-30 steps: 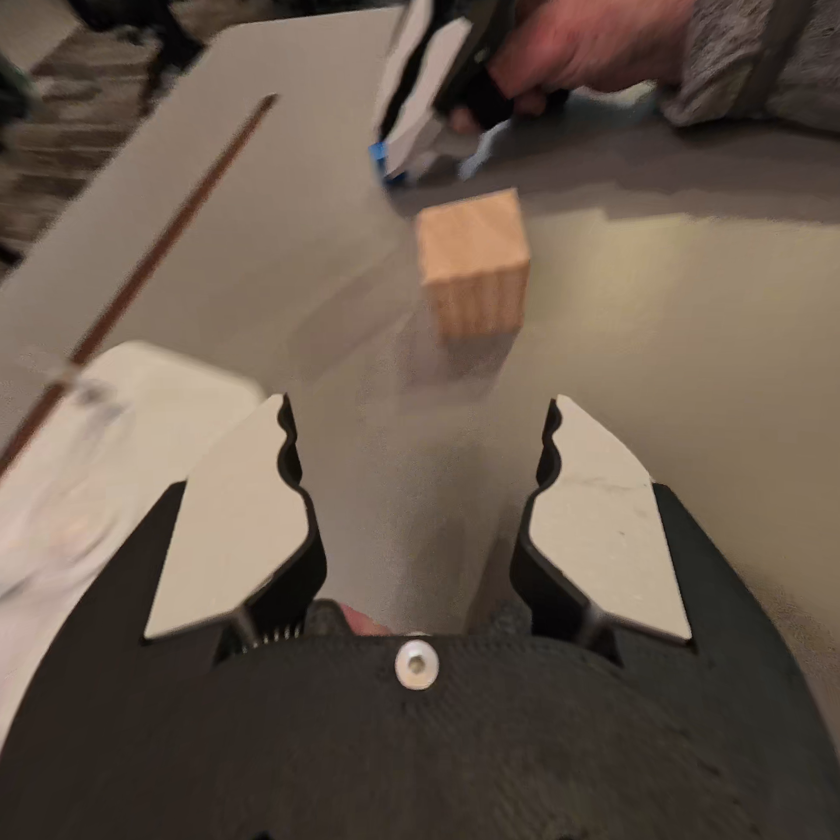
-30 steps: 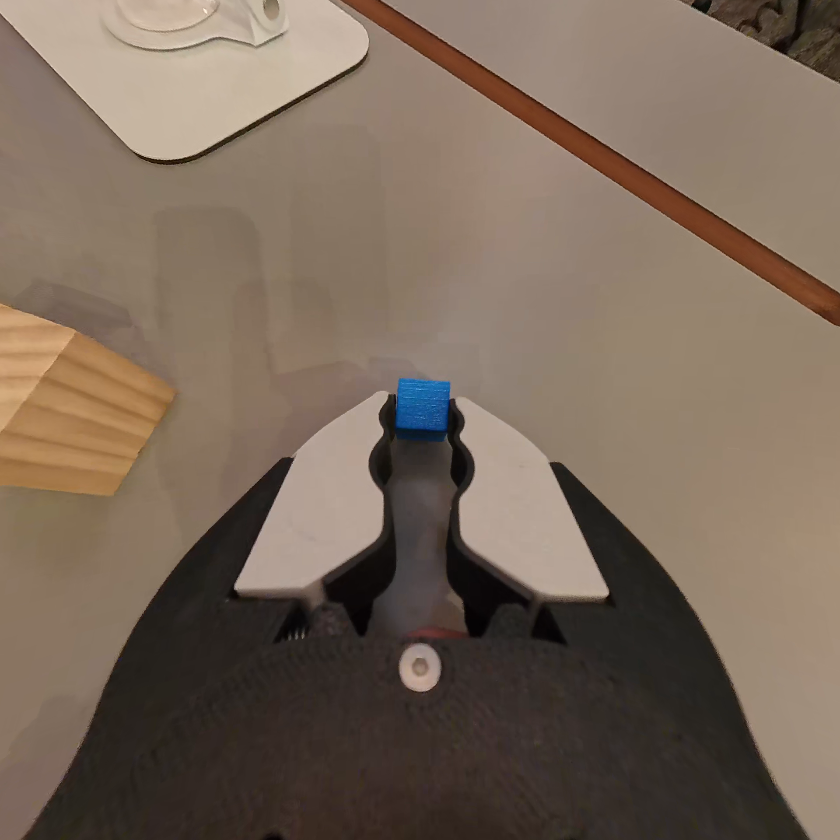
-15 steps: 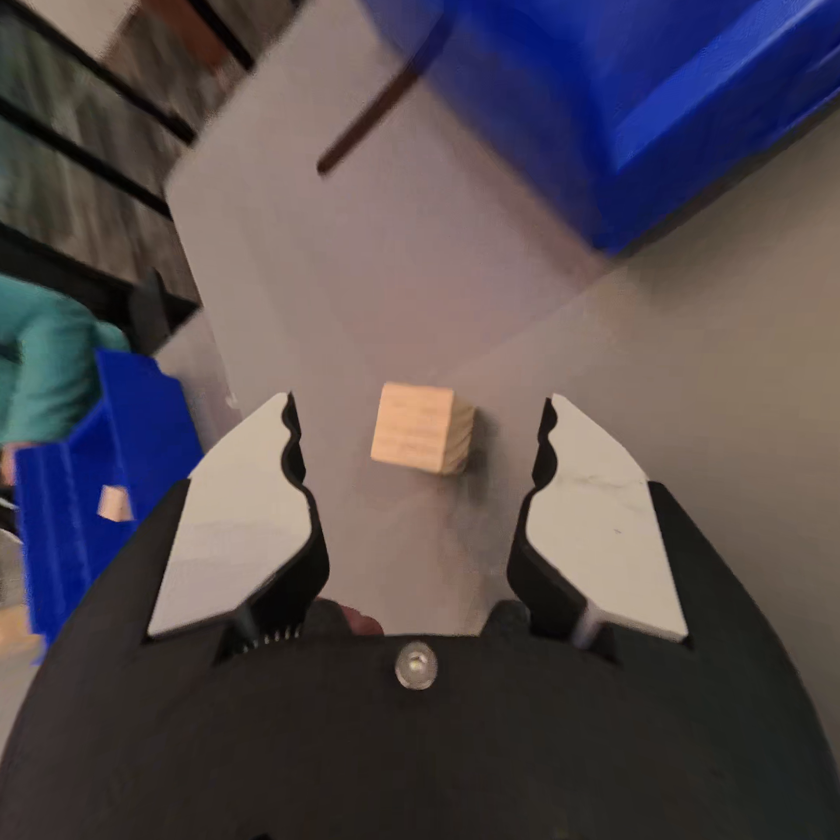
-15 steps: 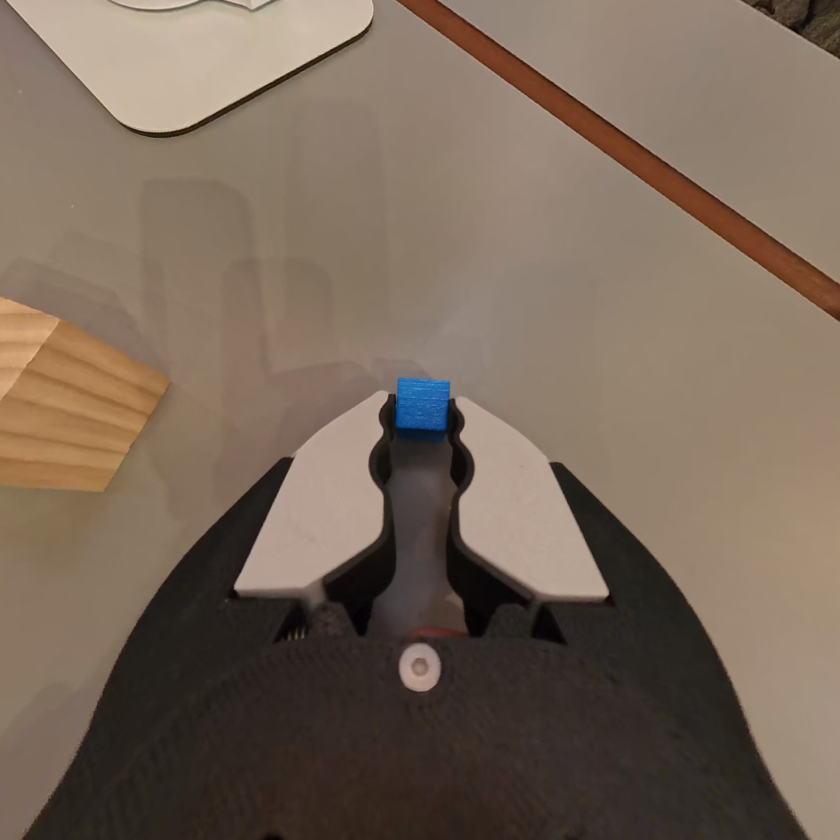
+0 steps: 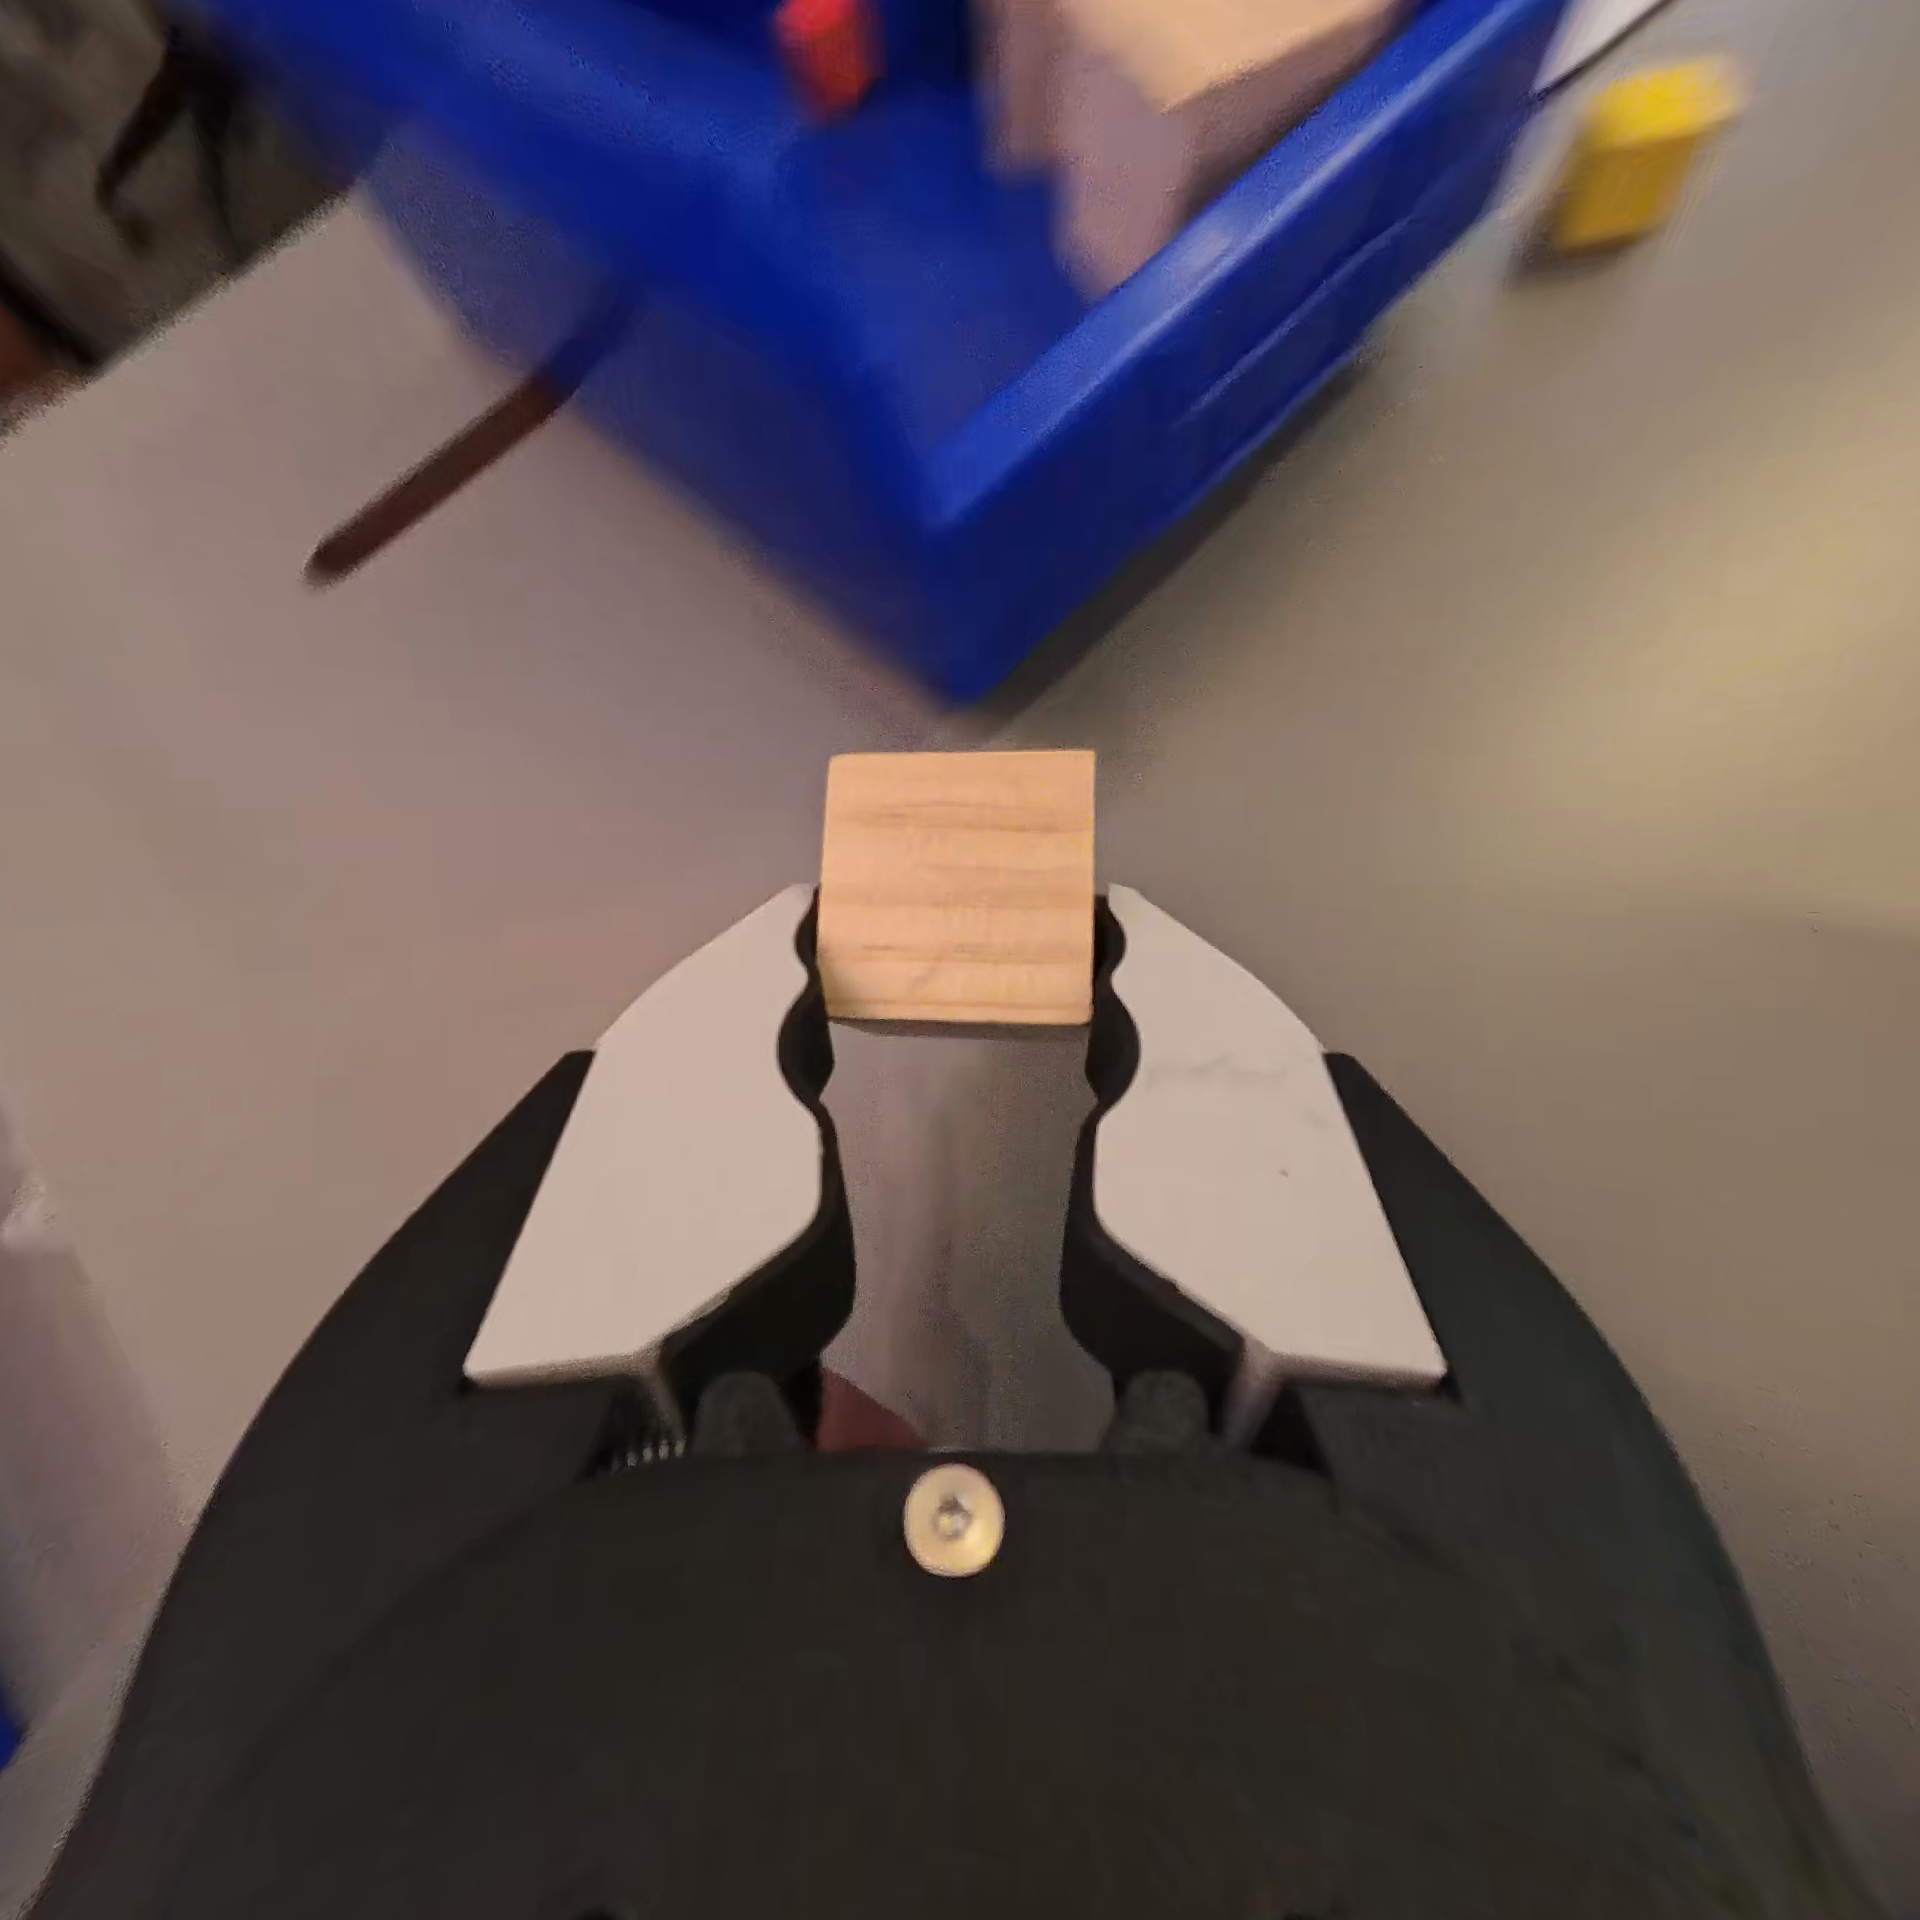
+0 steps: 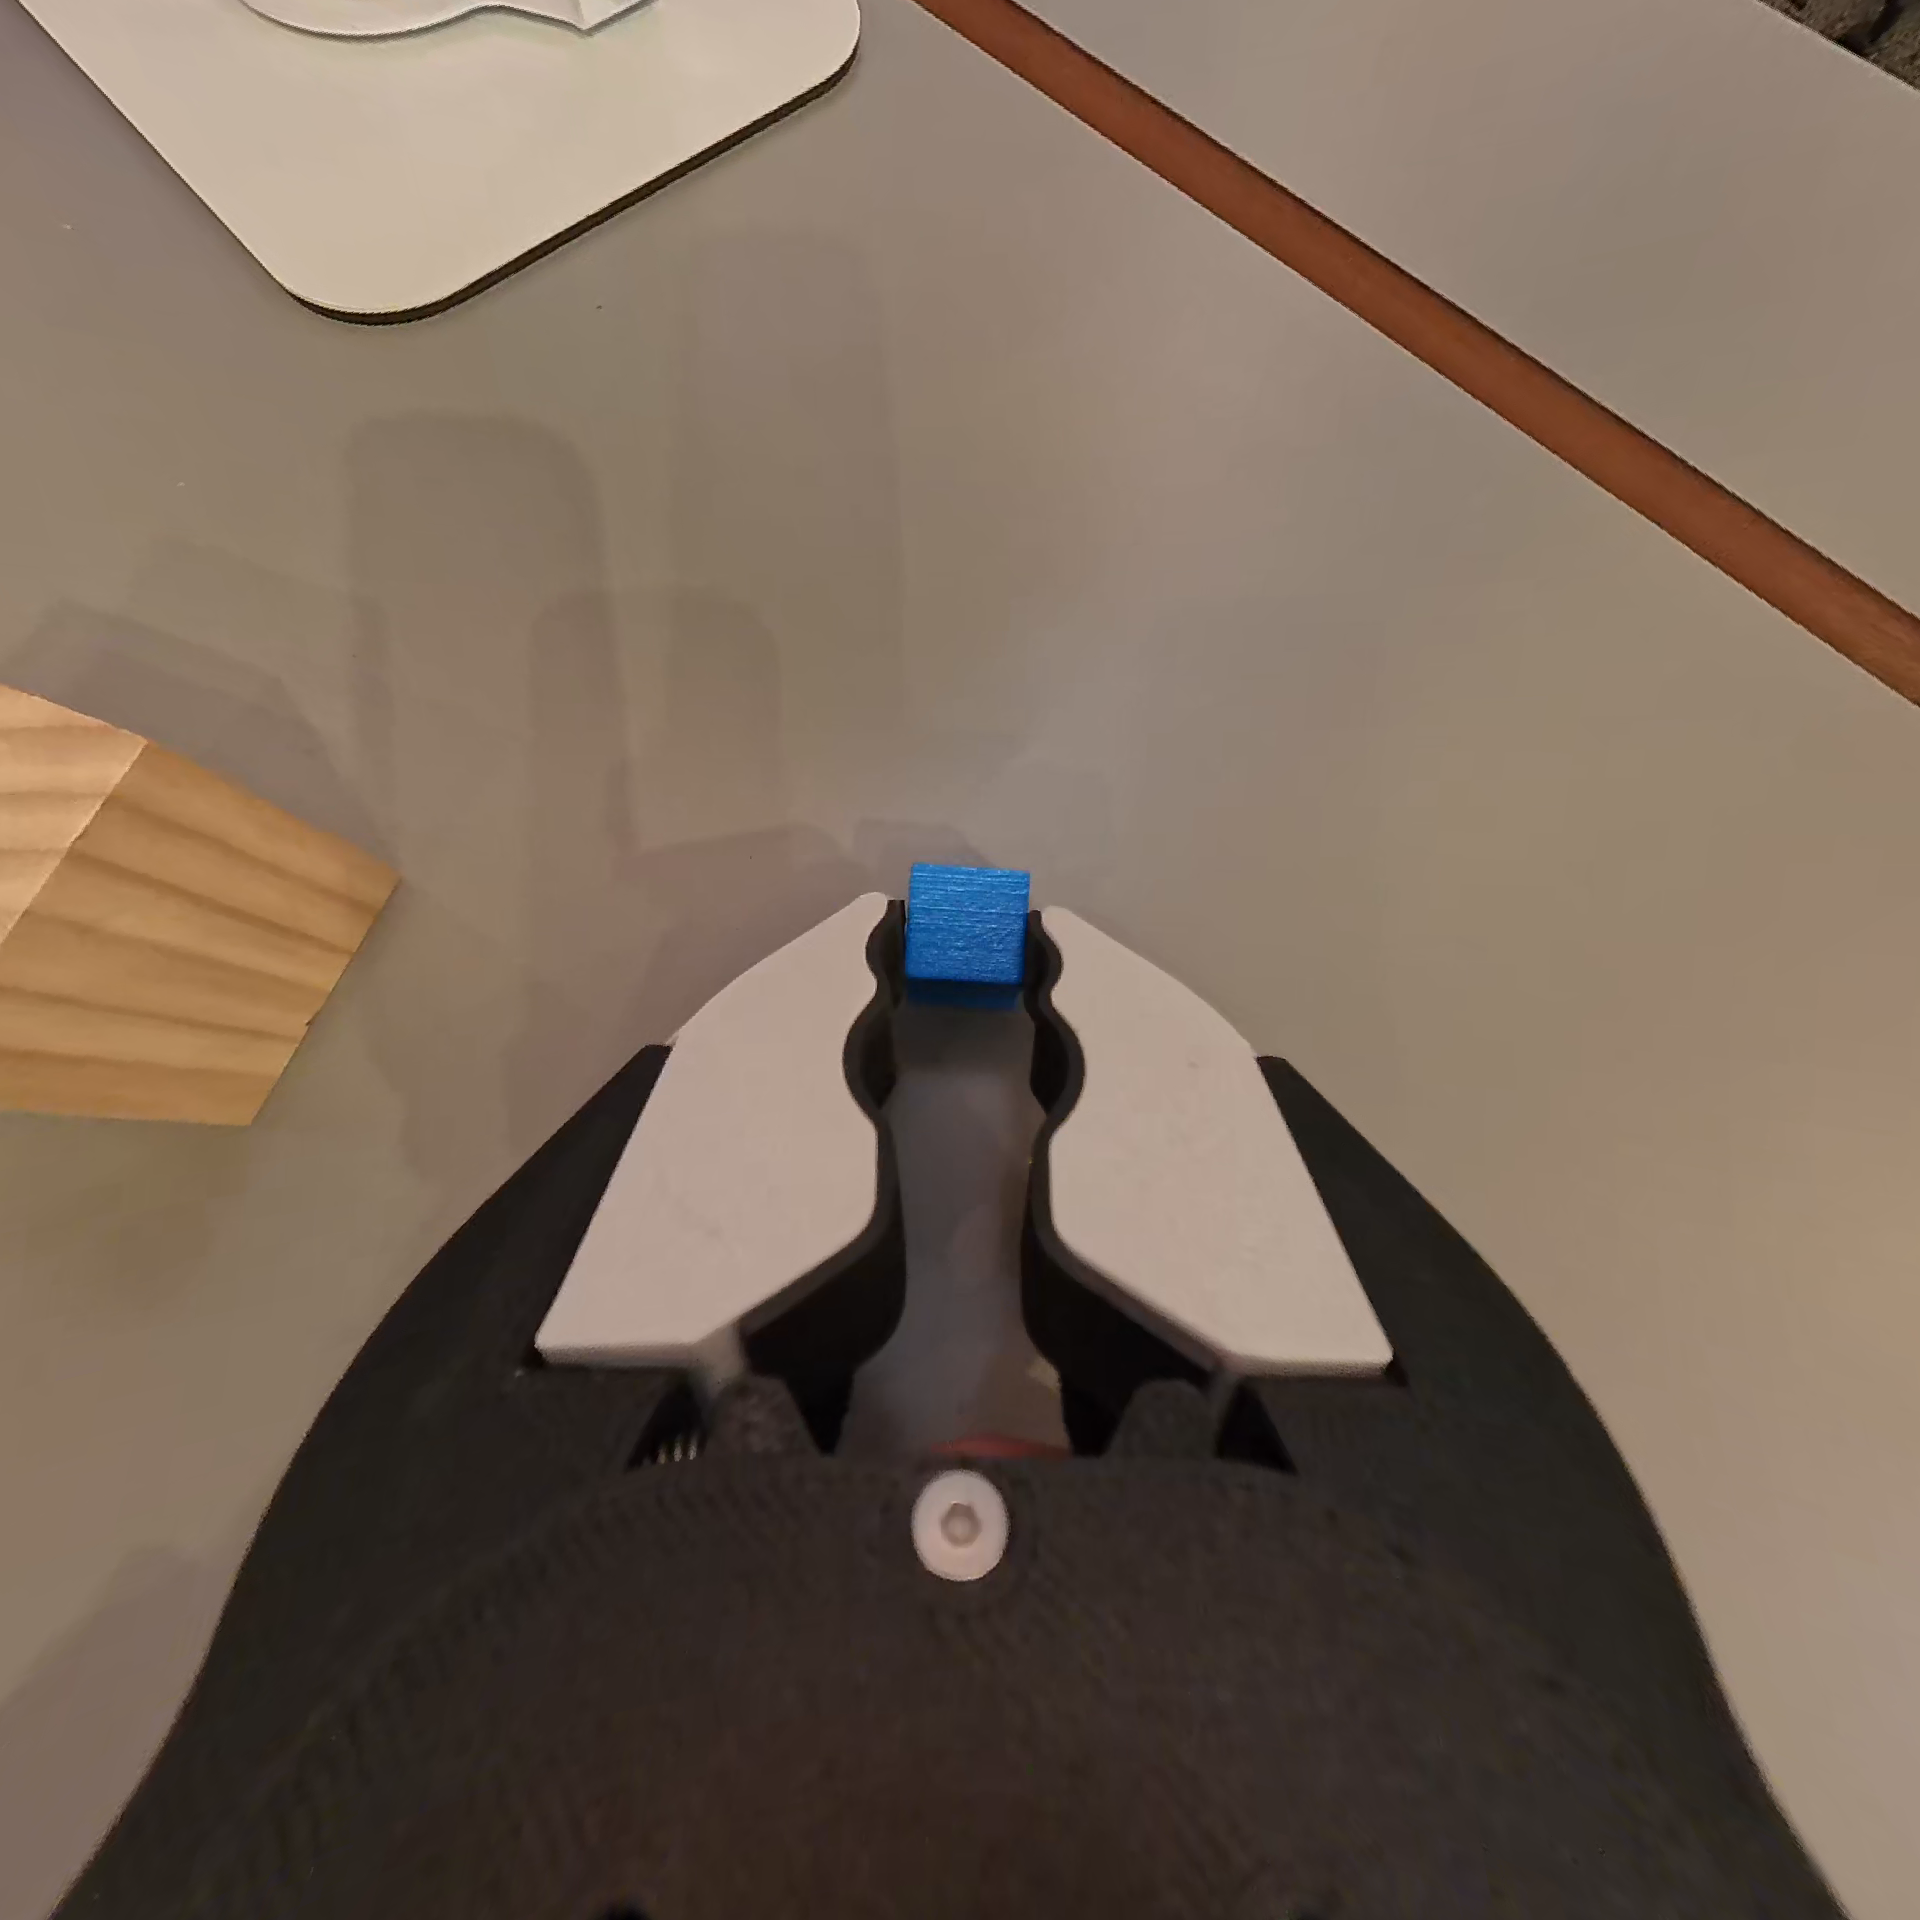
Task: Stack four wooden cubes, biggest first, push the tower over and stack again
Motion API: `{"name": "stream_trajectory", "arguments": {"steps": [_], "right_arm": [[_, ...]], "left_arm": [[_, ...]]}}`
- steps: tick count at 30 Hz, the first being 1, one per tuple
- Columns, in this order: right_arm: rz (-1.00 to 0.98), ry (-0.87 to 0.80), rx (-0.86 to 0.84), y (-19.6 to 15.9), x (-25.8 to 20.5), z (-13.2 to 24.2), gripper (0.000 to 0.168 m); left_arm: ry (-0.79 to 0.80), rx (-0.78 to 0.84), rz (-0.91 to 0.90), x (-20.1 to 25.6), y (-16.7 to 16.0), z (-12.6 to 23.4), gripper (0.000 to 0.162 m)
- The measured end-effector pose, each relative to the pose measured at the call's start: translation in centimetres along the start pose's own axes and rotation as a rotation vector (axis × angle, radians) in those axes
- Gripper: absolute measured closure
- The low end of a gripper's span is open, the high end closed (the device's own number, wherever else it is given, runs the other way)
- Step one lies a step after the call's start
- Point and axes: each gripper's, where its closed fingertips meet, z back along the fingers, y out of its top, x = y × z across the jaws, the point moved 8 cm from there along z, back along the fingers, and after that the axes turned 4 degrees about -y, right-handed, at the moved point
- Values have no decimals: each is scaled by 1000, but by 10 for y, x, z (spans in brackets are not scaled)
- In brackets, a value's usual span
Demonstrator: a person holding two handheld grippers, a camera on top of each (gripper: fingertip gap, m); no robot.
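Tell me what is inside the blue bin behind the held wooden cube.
Inside the blue bin a red item and a pale wooden-looking block show, both blurred. The bin's walls hide whatever lies deeper.

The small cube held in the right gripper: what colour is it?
Blue: the small cube shows best in the right wrist view.

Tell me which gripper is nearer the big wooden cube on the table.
Right. The right gripper, shut on a small blue cube, sits just right of the big wooden cube. The left gripper grips a smaller wooden cube; the big one isn't in its view.
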Motion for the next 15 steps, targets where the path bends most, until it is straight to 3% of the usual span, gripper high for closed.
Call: {"name": "stream_trajectory", "arguments": {"steps": [5, 10, 12, 15], "right_arm": [[6, 18, 1, 0, -1, 0, 146], [22, 24, 3, 0, -2, 0, 147], [19, 29, 10, 0, -2, 1, 147], [12, 36, 21, 0, -2, 2, 147]], "left_arm": [[-216, 126, -266, 135, 92, -37, 115], [-453, 178, -426, 272, 198, -140, 116], [-564, 185, -426, 313, 236, -183, 116], [-605, 172, -456, 353, 288, -243, 116]]}}
